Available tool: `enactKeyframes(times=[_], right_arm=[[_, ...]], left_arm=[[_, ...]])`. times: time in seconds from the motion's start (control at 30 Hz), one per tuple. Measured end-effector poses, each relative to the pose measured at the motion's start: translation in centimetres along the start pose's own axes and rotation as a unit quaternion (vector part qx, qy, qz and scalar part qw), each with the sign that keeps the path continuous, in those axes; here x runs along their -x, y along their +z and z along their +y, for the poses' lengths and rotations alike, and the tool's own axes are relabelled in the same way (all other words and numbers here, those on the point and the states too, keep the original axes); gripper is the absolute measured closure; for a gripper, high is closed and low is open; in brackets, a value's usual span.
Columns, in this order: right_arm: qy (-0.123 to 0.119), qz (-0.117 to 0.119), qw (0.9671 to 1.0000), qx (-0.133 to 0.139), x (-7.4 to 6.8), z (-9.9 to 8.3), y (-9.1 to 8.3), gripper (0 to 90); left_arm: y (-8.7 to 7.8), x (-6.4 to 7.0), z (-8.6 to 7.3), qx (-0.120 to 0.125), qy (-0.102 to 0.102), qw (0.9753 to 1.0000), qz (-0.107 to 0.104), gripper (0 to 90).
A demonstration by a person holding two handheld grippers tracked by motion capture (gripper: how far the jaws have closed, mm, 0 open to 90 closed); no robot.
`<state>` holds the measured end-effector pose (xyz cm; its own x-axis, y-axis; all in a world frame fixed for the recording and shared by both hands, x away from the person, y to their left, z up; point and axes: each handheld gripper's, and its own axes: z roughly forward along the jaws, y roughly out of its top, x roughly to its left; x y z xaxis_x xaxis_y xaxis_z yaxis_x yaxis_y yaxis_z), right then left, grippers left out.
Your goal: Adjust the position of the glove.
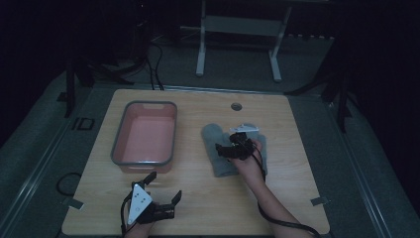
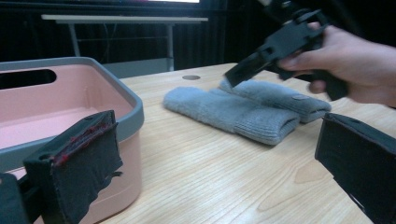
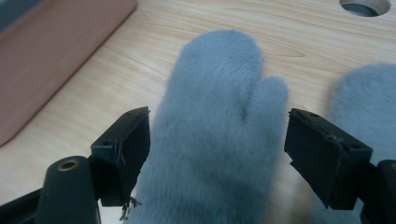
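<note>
My right hand-held gripper (image 1: pixel 233 148) hangs over the nearer of two soft grey knitted mittens (image 3: pixel 215 135), its jaws spread wide to either side of the mitten's body and not yet touching the wool. The pair lies side by side on the pale wooden worktop (image 1: pixel 198 198), to the right of the pink plastic basin with the grey rim (image 1: pixel 144 134) and well apart from it; the second grey mitten (image 3: pixel 369 98) sits just beside the first. My left hand-held gripper (image 1: pixel 163 191) waits open near the front edge of the worktop, holding nothing, just in front of the basin.

I judge the mitten to be light, limp and fluffy: it will squash under the pads and droop from wherever I lift it. A pinch across the thick middle, below the thumb notch, should gather enough cloth to hold; a shallow nip at the fuzz might slip off, and I must take care not to catch its neighbour
</note>
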<state>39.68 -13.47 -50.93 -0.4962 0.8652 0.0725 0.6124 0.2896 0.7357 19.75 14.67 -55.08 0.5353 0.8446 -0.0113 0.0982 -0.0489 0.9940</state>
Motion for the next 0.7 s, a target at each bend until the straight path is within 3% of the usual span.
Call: enactKeyframes(times=[0.17,0.33,0.47,0.5,0.63,0.67,0.7], right_arm=[[-0.005,-0.017,0.9996,-0.024,-0.5,0.3,3.0,23.4],[-0.016,-0.034,0.9985,-0.041,-0.5,-0.2,4.3,23.9],[-0.03,-0.038,0.9976,-0.05,-0.3,-0.5,4.7,32.2],[-0.042,-0.041,0.997,-0.05,-0.5,-0.5,4.6,37.9],[-0.069,-0.046,0.9949,-0.057,-0.8,-0.5,4.6,46.8],[-0.079,-0.048,0.994,-0.059,-1.0,-0.5,4.5,52.9],[-0.087,-0.058,0.9928,-0.059,-1.5,-0.6,4.4,67.7]], left_arm=[[0.0,0.0,0.0,0.0,0.005,1.0,-0.005,0.1],[-0.1,-0.1,-0.1,-0.001,0.001,1.0,-0.007,0.1],[0.0,-0.1,-0.1,-0.003,-0.002,1.0,-0.008,0.1],[0.0,-0.1,-0.1,-0.003,-0.001,1.0,-0.009,0.1],[0.1,0.0,-0.2,-0.004,-0.002,0.9999,-0.012,0.1],[0.1,0.0,-0.2,-0.006,-0.002,0.9999,-0.013,0.1],[0.1,0.0,-0.2,-0.006,-0.002,0.9999,-0.014,0.1]])
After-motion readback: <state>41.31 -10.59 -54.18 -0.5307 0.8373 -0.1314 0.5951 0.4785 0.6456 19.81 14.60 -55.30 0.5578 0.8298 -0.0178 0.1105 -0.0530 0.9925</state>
